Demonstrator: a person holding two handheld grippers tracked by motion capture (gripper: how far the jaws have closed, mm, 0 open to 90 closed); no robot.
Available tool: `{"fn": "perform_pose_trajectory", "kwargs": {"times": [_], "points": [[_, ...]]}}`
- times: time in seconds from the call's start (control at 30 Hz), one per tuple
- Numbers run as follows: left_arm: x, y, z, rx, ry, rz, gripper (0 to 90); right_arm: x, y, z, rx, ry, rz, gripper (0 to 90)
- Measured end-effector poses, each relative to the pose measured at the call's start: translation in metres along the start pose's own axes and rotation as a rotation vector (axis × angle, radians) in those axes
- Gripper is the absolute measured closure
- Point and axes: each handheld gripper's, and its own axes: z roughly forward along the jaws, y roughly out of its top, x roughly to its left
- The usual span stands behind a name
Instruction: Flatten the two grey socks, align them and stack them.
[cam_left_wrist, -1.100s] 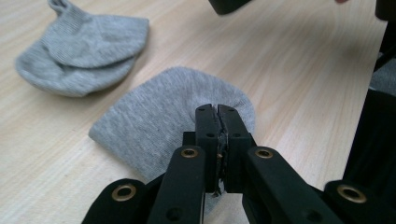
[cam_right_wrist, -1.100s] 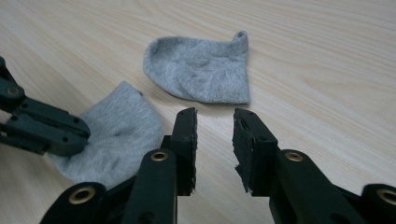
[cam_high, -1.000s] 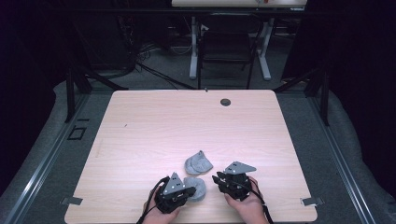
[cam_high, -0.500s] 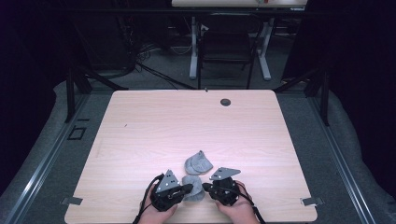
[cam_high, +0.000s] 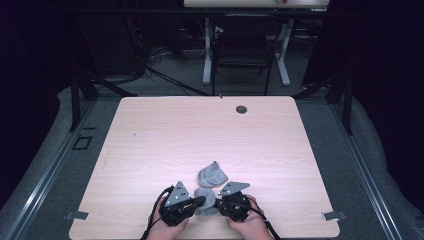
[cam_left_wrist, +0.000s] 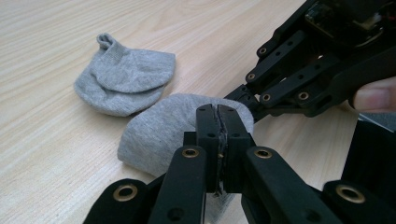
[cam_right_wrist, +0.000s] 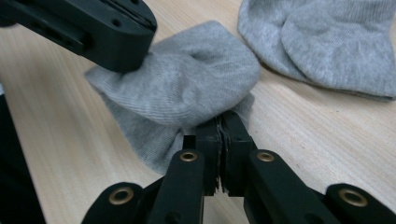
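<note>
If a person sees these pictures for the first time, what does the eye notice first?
Two black grippers, the left gripper and the right gripper, meet at the near edge of the wooden table, jaws shut on one grey sock from opposite sides. A second grey sock lies folded just beyond them.

It looked like a lab or test room: a pale wooden table (cam_high: 210, 135) stood on grey floor mats (cam_high: 60, 150), black curtains hung at 9 and 3 o'clock, and an office chair (cam_high: 242, 55) and desk legs (cam_high: 206, 50) stood at 12 o'clock.
</note>
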Motion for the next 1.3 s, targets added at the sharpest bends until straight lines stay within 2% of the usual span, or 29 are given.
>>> {"fn": "perform_pose_trajectory", "kwargs": {"times": [0.2, 0.27, 0.3, 0.47, 0.63, 0.77, 0.8, 0.9, 1.07, 1.2, 1.3], "points": [[0.005, -0.001, -0.006, 0.016, 0.011, -0.012, 88.9, -0.001, -0.001, -0.003, 0.011, -0.024, -0.001, 89.8], [0.007, -0.003, -0.007, 0.034, 0.016, -0.019, 88.9, -0.003, -0.002, -0.005, 0.019, -0.035, 0.003, 89.8], [0.008, -0.003, -0.007, 0.049, 0.020, -0.009, 88.8, -0.004, -0.003, -0.006, 0.011, -0.041, 0.014, 89.8], [0.011, -0.007, -0.011, 0.088, 0.041, -0.027, 88.3, -0.010, -0.007, -0.013, 0.026, -0.051, 0.047, 89.8], [0.017, -0.015, -0.009, 0.134, 0.072, -0.061, 88.0, -0.011, -0.008, -0.015, 0.033, -0.060, 0.034, 89.7], [0.019, -0.012, -0.012, 0.107, 0.074, -0.062, 85.0, -0.011, -0.008, -0.014, 0.031, -0.055, 0.034, 89.5], [0.019, -0.008, -0.016, 0.066, 0.072, -0.076, 84.4, -0.011, -0.008, -0.014, 0.032, -0.059, 0.032, 89.5], [0.018, -0.003, -0.017, 0.045, 0.061, -0.072, 82.3, -0.010, -0.007, -0.014, 0.034, -0.057, 0.031, 89.4], [0.008, 0.004, -0.002, 0.040, 0.013, -0.060, 77.9, -0.009, -0.007, -0.013, 0.029, -0.059, 0.031, 89.5], [-0.001, 0.004, 0.014, 0.081, -0.019, -0.037, 72.4, -0.009, -0.007, -0.013, 0.032, -0.057, 0.027, 89.4], [-0.005, 0.003, 0.023, 0.104, -0.013, -0.031, 69.1, -0.009, -0.007, -0.012, 0.026, -0.057, 0.027, 89.4]]}}
